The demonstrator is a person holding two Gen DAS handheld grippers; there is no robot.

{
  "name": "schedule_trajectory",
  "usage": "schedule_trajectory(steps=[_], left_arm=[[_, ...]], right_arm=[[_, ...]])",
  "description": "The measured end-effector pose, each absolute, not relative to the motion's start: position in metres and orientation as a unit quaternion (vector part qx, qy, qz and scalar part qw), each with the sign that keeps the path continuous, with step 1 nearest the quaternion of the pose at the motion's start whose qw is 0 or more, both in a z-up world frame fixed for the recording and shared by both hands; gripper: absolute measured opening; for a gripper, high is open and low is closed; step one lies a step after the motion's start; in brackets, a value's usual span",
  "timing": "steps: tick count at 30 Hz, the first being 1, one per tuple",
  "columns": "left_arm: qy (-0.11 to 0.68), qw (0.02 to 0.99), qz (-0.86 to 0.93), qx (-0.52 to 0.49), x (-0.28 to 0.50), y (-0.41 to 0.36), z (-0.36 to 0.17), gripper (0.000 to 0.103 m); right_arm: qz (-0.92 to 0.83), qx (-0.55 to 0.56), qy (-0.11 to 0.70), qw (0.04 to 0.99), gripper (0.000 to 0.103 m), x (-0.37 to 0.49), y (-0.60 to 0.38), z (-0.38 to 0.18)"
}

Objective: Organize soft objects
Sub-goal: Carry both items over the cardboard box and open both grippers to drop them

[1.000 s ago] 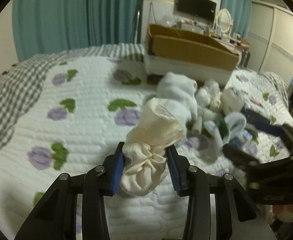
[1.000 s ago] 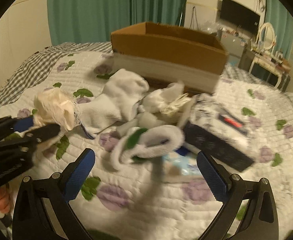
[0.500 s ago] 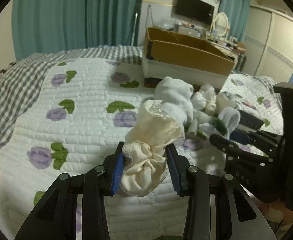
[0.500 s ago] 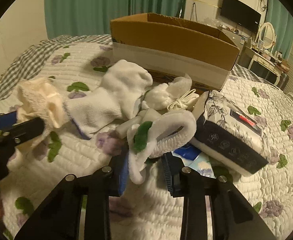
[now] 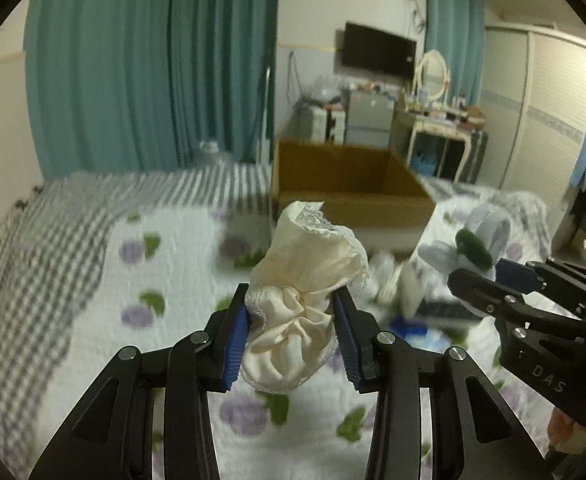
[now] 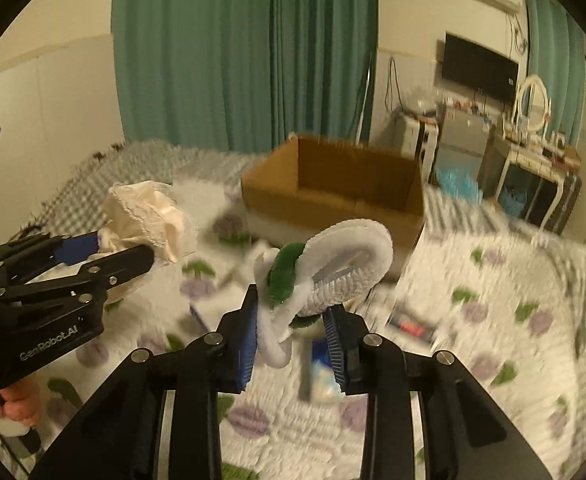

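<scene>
My left gripper (image 5: 291, 336) is shut on a cream lace-edged cloth (image 5: 309, 264) and holds it above the quilted bed (image 5: 93, 280). It also shows in the right wrist view (image 6: 105, 256) with the cream cloth (image 6: 145, 216). My right gripper (image 6: 293, 340) is shut on a white sock with a green patch (image 6: 333, 276), lifted above the bed. It shows in the left wrist view (image 5: 493, 276) holding the sock (image 5: 481, 240). An open cardboard box (image 5: 349, 192) stands ahead on the bed, also in the right wrist view (image 6: 333, 196).
Other white soft items (image 5: 389, 276) and a dark printed pack (image 6: 409, 324) lie on the quilt below the grippers. Teal curtains (image 5: 153, 80), a TV (image 5: 377, 56) and a dresser with a mirror (image 5: 433, 112) stand behind the bed.
My right gripper closed on the white and green sock and lifted it off the pile. Both grippers rose, so the box interior is now in view. The left still holds the cream cloth.
</scene>
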State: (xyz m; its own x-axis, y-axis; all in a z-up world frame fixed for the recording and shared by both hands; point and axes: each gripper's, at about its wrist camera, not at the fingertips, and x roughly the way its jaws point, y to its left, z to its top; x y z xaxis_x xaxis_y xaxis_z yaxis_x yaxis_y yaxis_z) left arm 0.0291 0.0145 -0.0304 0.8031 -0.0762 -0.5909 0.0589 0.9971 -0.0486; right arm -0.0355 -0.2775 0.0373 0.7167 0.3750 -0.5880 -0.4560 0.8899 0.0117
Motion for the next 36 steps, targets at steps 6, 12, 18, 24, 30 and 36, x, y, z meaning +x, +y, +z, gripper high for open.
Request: schedule_trajectory(steps=[6,12,18,24,30,36], left_arm=[[0.272,0.961,-0.046,0.002,0.055,0.007,0.016,0.039],[0.254,0.965,-0.061,0.013,0.108,-0.003,0.039,0.04],[0.27,0.959,-0.069,0.046,0.177,-0.017,0.027,0.04],[0.303,0.947,-0.064,0.084,0.236,-0.034,-0.019,0.042],[0.316,0.943,-0.063,0.082,0.259,-0.04,-0.043,0.085],[0.298,0.951,-0.041,0.072,0.24,-0.037,-0.024,0.086]], right_arm=[[0.227,-0.061,0.274,0.933,0.03,0.002,-0.283,0.082],[0.215,-0.057,0.276,0.935,0.03,0.076,-0.282,0.093],[0.211,-0.039,0.304,0.928,0.03,0.15,-0.281,0.066],[0.211,-0.025,0.33,0.92,0.035,0.205,-0.285,0.027],[0.208,-0.01,0.311,0.927,0.075,0.21,-0.302,0.023],[0.184,-0.022,0.289,0.939,0.083,0.181,-0.317,0.057]])
